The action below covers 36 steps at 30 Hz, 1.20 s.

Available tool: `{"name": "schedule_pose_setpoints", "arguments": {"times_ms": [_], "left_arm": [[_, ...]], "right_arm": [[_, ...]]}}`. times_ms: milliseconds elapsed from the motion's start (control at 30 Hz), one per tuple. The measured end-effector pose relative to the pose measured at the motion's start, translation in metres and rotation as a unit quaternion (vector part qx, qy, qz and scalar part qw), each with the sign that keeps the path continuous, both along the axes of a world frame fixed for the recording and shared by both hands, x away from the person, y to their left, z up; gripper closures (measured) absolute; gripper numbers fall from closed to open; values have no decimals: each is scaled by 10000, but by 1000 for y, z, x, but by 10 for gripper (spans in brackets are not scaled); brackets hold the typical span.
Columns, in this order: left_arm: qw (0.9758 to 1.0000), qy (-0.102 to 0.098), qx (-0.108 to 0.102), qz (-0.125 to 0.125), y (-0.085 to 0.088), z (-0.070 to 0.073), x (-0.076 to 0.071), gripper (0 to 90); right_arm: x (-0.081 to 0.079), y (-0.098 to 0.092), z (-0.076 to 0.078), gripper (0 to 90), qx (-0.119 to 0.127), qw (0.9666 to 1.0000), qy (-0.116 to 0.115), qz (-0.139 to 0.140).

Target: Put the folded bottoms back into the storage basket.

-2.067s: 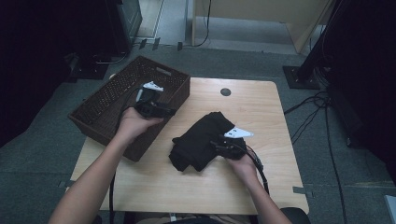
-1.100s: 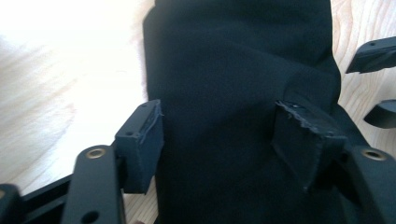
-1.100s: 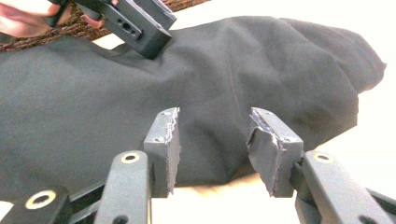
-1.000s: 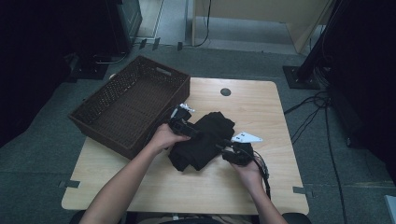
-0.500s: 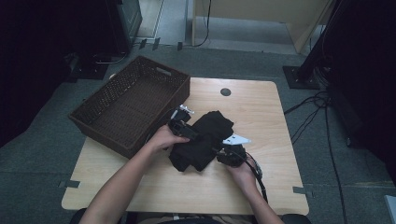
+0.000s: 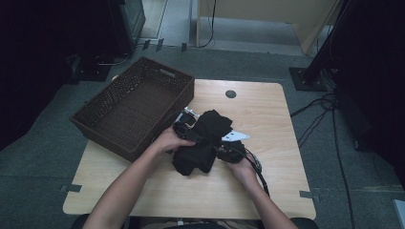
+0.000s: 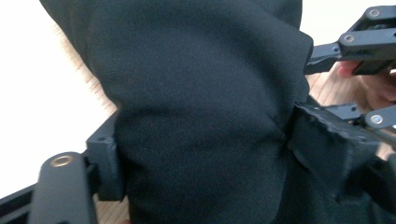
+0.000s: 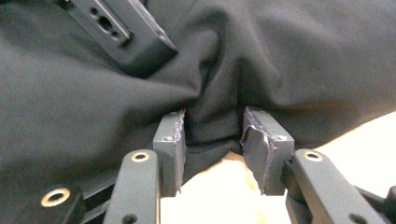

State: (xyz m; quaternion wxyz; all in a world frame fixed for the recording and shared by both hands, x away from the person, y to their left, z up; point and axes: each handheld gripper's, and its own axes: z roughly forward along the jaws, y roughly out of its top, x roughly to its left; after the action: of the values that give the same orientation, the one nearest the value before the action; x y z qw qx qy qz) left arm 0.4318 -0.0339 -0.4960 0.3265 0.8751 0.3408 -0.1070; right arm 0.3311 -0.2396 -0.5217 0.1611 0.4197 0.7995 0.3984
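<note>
A crumpled black fabric garment lies on the light wooden table, just right of the dark brown woven basket. The left gripper, forearm angled in from below, straddles the garment's left side with jaws spread, having just narrowed slightly. The right gripper, its hand low at the garment's right edge, has been closing; a fold bunches between its pads.

Tabletop: bare wood along the near edge, the right side and the far right corner, open to a hand from those sides. Obstacle, left: wicker basket, its tall walls overhanging the far left corner; interior free from above. Obstacle, centre: heap of black cloth, just beside the basket's near corner, with left gripper and right gripper flanking it. Small round grommet, flush, no hindrance.
</note>
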Motion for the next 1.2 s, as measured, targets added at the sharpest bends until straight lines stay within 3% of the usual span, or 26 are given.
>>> {"name": "schedule_pose_setpoints", "arguments": {"times_ms": [67,133,267,400,533,667,833,1200], "left_arm": [[10000,65,-19,58,1,1,1,301],[9999,128,-40,80,2,3,2,410],[10000,14,84,33,0,11,0,558],[9999,-51,151,-9,0,21,-1,663],[9996,-39,256,-106,0,29,-1,683],[9996,-125,217,-95,1,41,-2,685],[9988,-417,229,-125,4,61,-3,685],[9981,-601,92,31,19,95,0,686]], "right_arm": [[2,2,0,604,1,10000,-15,9],[3,2,0,604,0,10000,-20,22],[2,2,0,597,1,10000,-22,13],[2,-1,1,470,30,10000,78,19],[0,-8,4,431,111,9997,226,13],[-2,-16,9,430,174,9997,173,-81],[-4,-24,9,421,288,9993,116,-211],[-3,-25,5,419,191,9993,191,-257]]}}
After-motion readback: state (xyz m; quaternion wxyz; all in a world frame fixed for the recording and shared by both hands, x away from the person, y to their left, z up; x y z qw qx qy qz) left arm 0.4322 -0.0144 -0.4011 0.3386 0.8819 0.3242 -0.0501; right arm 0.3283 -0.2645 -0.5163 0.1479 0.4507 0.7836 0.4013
